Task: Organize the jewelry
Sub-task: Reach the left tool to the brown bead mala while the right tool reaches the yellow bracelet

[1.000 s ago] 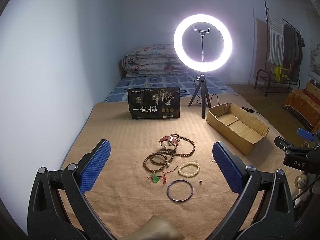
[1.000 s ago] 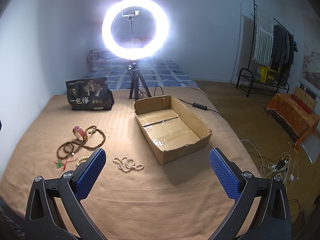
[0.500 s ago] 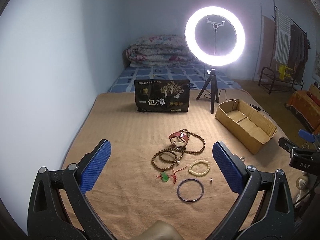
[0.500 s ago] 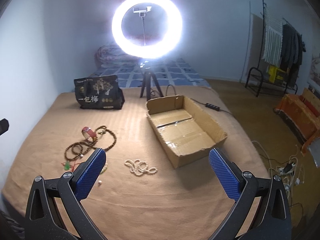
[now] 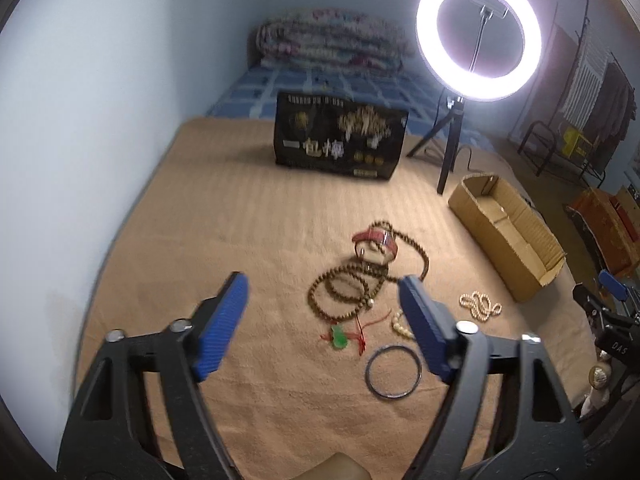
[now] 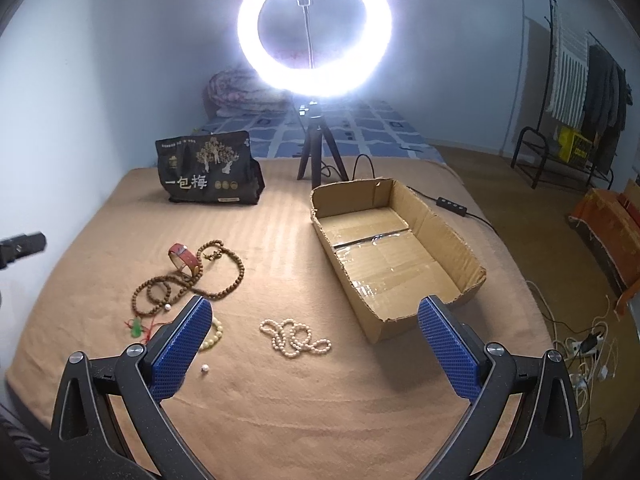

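Jewelry lies on a tan blanket (image 5: 240,216). In the left wrist view my left gripper (image 5: 323,282) hovers over a brown bead necklace (image 5: 344,288); its jaws are closing and press on nothing. Around it lie a red strap watch (image 5: 376,240), a green pendant on red cord (image 5: 340,338), a dark bangle (image 5: 393,372) and a cream bracelet (image 5: 400,326), half hidden by the right finger. My right gripper (image 6: 316,312) stands open above a cream bead strand (image 6: 296,338). An empty cardboard box (image 6: 392,264) lies just to the right of the strand.
A lit ring light on a tripod (image 6: 314,28) and a black snack bag (image 6: 208,172) stand at the back of the blanket. A small loose bead (image 6: 205,368) lies near my right gripper's left finger. Cables (image 6: 588,344) trail on the floor to the right.
My left gripper has come closer to the brown beads and tipped downward, and its jaws have narrowed. The right gripper has edged forward toward the cream strand and the box.
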{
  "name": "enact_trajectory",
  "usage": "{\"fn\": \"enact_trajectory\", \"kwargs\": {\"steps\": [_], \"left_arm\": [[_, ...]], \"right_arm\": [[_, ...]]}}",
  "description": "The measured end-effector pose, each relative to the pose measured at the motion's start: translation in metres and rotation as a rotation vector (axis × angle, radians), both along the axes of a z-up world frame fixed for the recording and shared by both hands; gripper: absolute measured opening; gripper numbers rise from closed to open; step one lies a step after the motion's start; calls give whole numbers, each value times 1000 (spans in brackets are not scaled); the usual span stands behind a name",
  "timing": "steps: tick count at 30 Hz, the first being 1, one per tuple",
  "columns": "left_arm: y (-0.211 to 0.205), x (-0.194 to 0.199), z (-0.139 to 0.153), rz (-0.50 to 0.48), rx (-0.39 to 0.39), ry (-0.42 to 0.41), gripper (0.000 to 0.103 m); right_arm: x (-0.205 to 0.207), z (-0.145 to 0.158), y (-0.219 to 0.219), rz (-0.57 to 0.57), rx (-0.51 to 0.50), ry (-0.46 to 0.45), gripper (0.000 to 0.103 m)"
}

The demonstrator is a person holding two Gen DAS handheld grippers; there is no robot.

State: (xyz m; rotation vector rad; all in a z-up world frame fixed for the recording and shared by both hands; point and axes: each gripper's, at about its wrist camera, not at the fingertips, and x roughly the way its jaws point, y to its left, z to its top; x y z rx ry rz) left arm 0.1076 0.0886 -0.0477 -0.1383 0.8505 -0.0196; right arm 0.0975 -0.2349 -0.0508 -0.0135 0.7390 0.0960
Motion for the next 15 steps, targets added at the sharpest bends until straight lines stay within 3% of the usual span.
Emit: {"fn": "enact_trajectory", "kwargs": {"steps": [2,5,12,15], "left_arm": [[0,8,-11,-10,-3,39,73],[0,22,-27,-22,-12,94,63],[-4,53,-60,-63,-38,191,53],[-6,67,-73,-80,-46,223,51]], "right_arm": [[3,-2,3,17,-8,4,102],[5,-7,8,53,-15,18,102],[14,-25,20,132,18,99,102],[18,-33,27,178,34,134,97]]}}
